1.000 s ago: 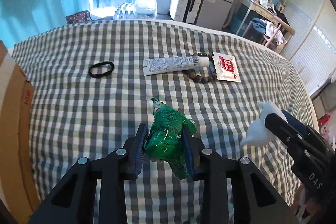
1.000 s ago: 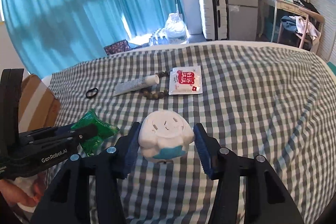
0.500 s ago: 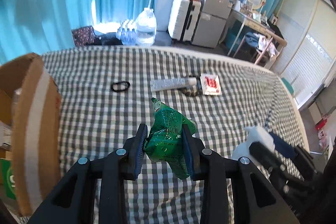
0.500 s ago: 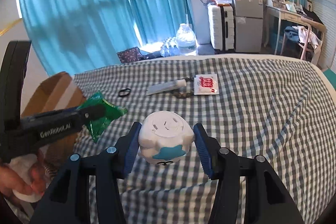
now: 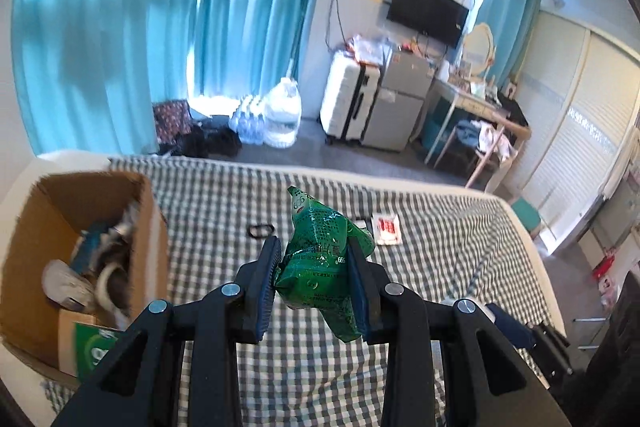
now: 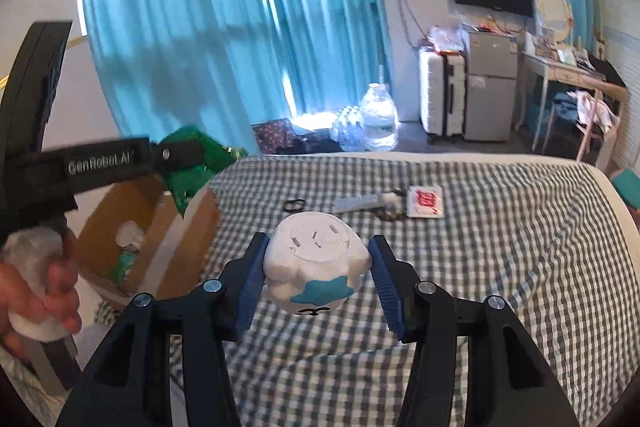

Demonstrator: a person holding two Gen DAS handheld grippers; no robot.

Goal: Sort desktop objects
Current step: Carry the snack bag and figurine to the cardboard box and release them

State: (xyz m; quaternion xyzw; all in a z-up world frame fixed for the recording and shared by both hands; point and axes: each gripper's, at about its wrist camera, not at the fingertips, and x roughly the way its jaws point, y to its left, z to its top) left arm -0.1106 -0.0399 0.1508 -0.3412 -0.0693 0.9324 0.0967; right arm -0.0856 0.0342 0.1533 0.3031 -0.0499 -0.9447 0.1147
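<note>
My left gripper (image 5: 314,251) is shut on a crumpled green packet (image 5: 322,259) and holds it high above the checked cloth, to the right of an open cardboard box (image 5: 148,219). In the right wrist view the left gripper with the green packet (image 6: 192,167) hangs over the box (image 6: 200,223). My right gripper (image 6: 318,251) is shut on a white round toy with a blue star (image 6: 316,267), above the cloth. A black hair tie (image 5: 261,229), a tube (image 6: 360,203), a bead bracelet (image 6: 386,215) and a red-and-white sachet (image 6: 427,201) lie on the cloth.
The box holds several items, among them a green carton (image 5: 94,351). The checked cloth (image 6: 500,247) covers a bed-like surface. Beyond its far edge stand blue curtains, water bottles (image 5: 280,115), a white suitcase (image 5: 348,107), a small fridge and a desk.
Both grippers rose and swung left with their loads. The cardboard box came into full view, and the green packet is now over the box's right side.
</note>
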